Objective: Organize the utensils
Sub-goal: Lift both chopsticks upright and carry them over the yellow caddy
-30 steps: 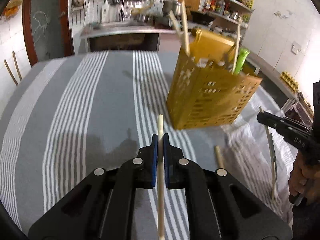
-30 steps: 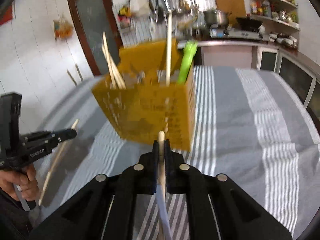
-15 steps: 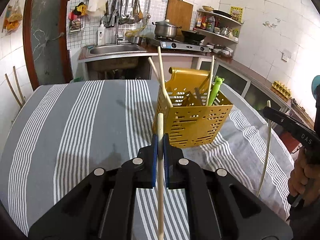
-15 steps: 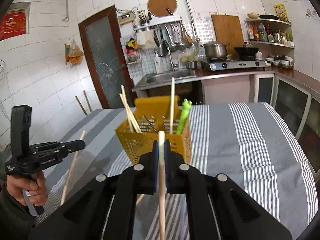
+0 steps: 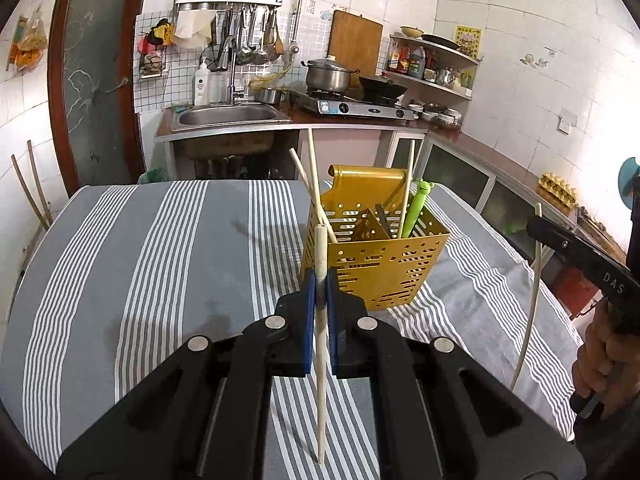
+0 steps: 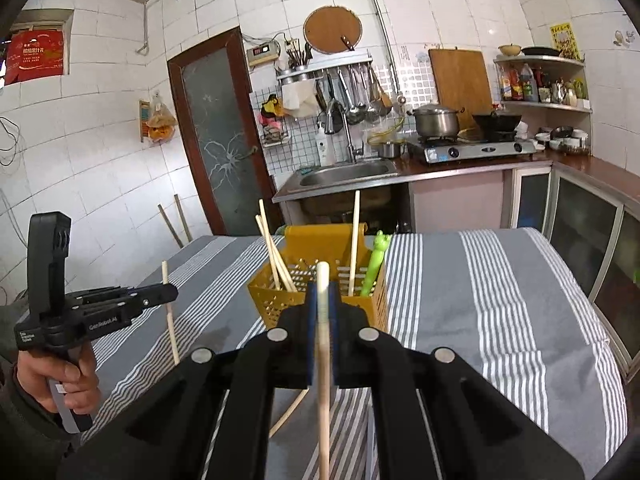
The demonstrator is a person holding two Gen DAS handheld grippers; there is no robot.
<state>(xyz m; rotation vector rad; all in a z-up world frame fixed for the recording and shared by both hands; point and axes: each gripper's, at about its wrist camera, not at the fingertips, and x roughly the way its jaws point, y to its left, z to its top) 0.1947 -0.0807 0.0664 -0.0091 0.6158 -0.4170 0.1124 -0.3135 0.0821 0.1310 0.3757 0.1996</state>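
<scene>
A yellow perforated caddy (image 5: 376,268) (image 6: 272,300) stands upright on the striped tablecloth, holding several pale chopsticks, a dark utensil and a green frog-topped utensil (image 5: 416,208). My left gripper (image 5: 319,280) is shut on a wooden chopstick (image 5: 320,360), held above the cloth just in front of the caddy. My right gripper (image 6: 322,300) is shut on another chopstick (image 6: 323,380), also short of the caddy. In the other hand's view each gripper shows from the side, left gripper (image 6: 170,291) and right gripper (image 5: 536,226), with its stick hanging down. One loose chopstick (image 6: 290,410) lies on the cloth.
The grey-and-white striped cloth (image 5: 160,260) covers the whole table. Behind its far edge run a counter with a sink (image 5: 228,116), a stove and a pot (image 5: 328,74). Glass-front cabinets line the right side. A person's hand (image 5: 600,352) grips the right tool.
Both grippers have risen off the table with their chopsticks and tilted up, so the caddy sits lower and farther off. In the last half second they barely moved.
</scene>
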